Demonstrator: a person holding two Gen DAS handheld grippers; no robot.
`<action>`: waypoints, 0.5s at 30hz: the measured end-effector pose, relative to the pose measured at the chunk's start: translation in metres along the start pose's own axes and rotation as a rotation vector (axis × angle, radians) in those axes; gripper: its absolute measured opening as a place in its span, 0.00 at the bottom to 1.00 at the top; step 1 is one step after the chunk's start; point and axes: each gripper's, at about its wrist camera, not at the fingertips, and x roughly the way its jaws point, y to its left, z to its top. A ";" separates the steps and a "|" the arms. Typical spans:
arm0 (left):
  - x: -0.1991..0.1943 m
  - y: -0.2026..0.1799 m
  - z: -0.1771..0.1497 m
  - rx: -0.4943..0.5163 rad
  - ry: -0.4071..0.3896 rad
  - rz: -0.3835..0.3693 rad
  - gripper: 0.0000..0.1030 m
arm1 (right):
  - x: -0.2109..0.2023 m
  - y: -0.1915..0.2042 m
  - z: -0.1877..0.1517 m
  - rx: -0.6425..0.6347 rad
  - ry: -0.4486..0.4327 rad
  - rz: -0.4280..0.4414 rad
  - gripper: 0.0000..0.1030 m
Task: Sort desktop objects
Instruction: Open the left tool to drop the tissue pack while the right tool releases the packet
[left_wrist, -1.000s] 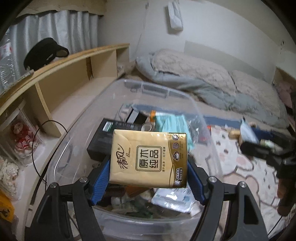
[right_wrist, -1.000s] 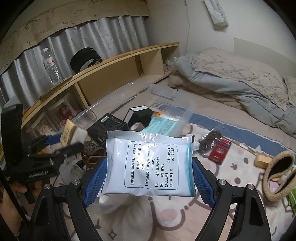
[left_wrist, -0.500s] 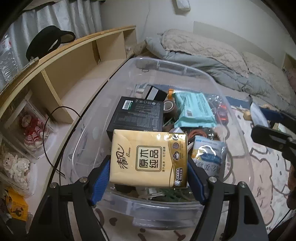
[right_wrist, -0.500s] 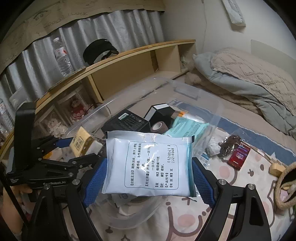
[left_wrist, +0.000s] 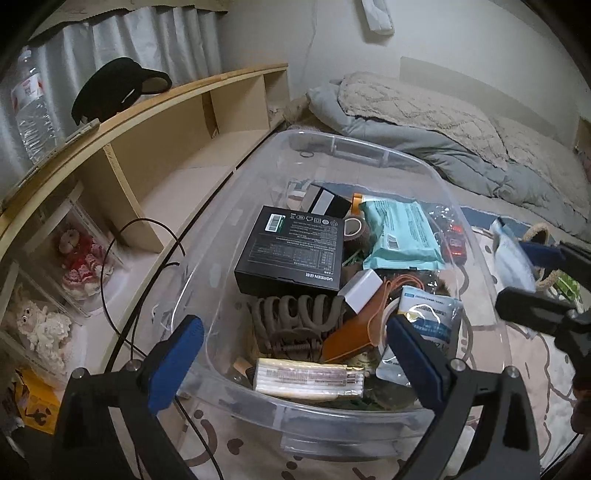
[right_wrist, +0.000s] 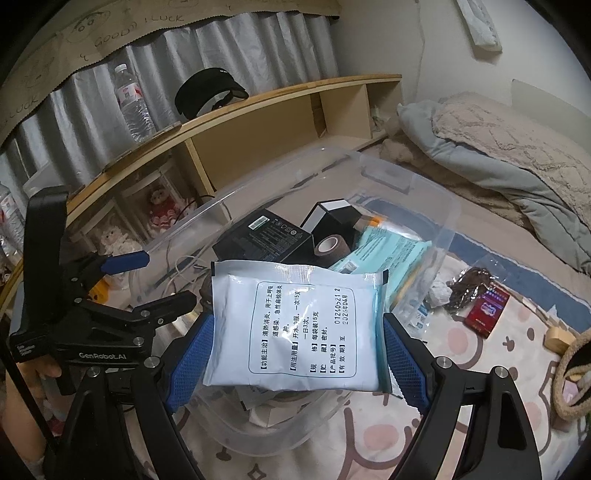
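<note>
the black box (left_wrist: 291, 251) in the clear bin (left_wrist: 369, 147) reads "ugreen" upside down along its edge. the white pouch (right_wrist: 295, 325) carries chinese print, with "15" and "2024" among it. the black gripper (right_wrist: 122, 280) at nine o'clock bears "genrobot.ai". the brown paper (right_wrist: 92, 40) above the curtain, at eleven o'clock, reads "good luck".
</note>
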 end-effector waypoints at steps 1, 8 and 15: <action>-0.001 0.000 0.000 -0.005 -0.005 -0.002 0.97 | 0.001 0.001 0.000 -0.001 0.006 0.003 0.86; -0.008 0.006 0.001 -0.057 -0.051 0.002 0.97 | 0.019 0.013 -0.004 -0.048 0.066 -0.006 0.86; -0.009 0.012 0.000 -0.081 -0.065 -0.001 0.97 | 0.029 0.021 -0.006 -0.043 0.093 0.027 0.92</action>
